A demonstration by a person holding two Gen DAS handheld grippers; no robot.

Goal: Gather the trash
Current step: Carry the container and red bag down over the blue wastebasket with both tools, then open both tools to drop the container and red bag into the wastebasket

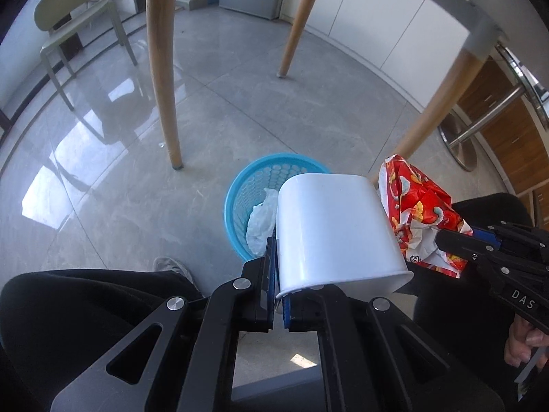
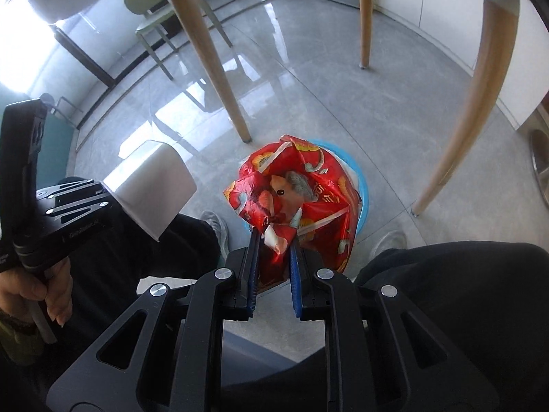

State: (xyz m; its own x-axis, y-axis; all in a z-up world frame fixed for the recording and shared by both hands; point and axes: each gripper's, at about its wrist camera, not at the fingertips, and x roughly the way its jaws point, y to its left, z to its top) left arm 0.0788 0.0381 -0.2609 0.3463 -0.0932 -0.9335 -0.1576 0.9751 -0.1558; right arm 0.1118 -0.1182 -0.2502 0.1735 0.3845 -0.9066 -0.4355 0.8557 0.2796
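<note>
Left wrist view: left gripper [image 1: 278,281], jaws clamped on the rim of a smooth white plastic cup [image 1: 333,230], its base pointing away above a perforated blue basket [image 1: 240,189]. Right gripper [image 2: 273,257] pinches a crinkled red snack bag [image 2: 302,192] over glossy grey floor tiles [image 1: 120,178].

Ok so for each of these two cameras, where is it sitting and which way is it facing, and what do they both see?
Left wrist: sits on the left gripper, looking steeply down at the floor; gripper shut on the white cup, dark trouser legs below.
Right wrist: sits on the right gripper, looking steeply down; gripper shut on the red snack bag, trouser legs, shoes and a hand show.
Shared: blue basket, cup, bag, wooden table legs, green chair, each other's gripper.
</note>
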